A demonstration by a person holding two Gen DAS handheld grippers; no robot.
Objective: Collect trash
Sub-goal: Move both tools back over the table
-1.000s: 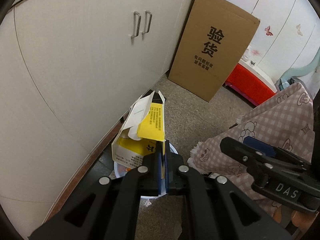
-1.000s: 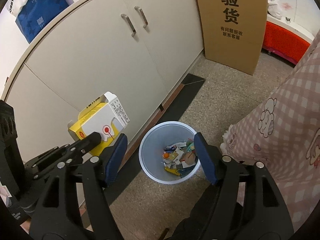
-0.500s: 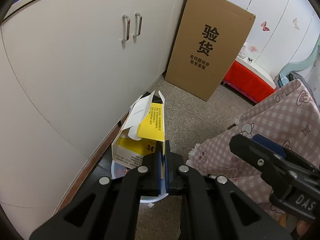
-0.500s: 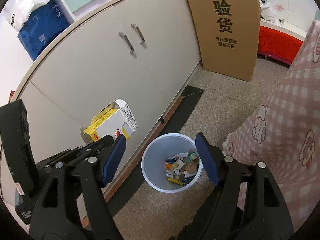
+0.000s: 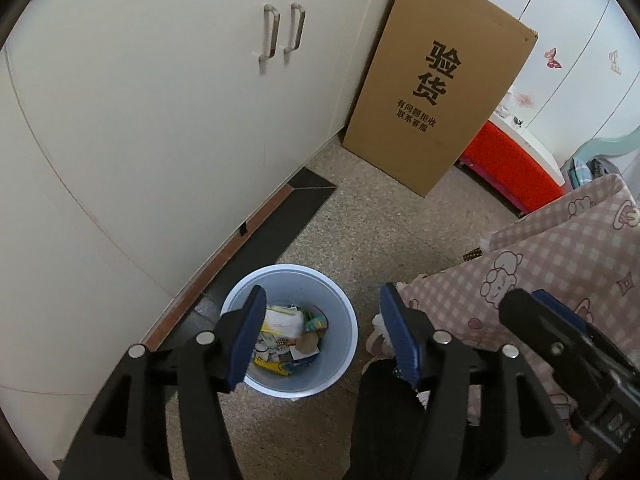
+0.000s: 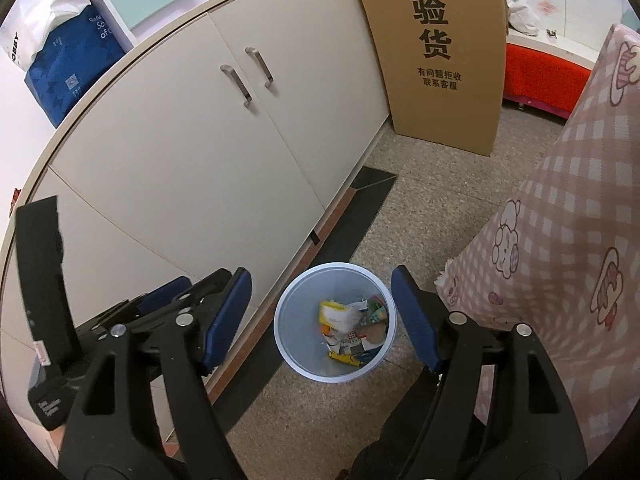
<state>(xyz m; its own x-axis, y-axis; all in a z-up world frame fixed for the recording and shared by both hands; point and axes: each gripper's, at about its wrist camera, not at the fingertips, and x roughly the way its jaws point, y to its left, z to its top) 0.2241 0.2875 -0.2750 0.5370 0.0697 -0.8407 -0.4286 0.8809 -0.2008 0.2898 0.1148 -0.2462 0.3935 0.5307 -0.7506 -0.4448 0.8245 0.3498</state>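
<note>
A round white trash bin (image 5: 349, 344) stands on the speckled floor by the cabinet, holding several scraps of paper and packaging (image 5: 288, 340). A yellow and white carton (image 6: 334, 314) lies on top of that pile. My left gripper (image 5: 322, 292) hangs over the bin with its jaws opening and nothing between them. My right gripper (image 6: 320, 276) is open and empty too, above the same bin (image 6: 287, 334). The left gripper's fingers (image 6: 166, 292) show at the left of the right wrist view.
Cream cabinet doors (image 5: 160, 120) with metal handles run along the left. A tall cardboard box (image 5: 436, 92) leans at the cabinet's far end, with a red piece of furniture (image 5: 508, 168) behind it. A pink checked cloth (image 6: 568, 220) hangs close on the right.
The left jaws have gone from shut on the yellow and white carton to wide apart. The carton has dropped out of them and now lies in the bin.
</note>
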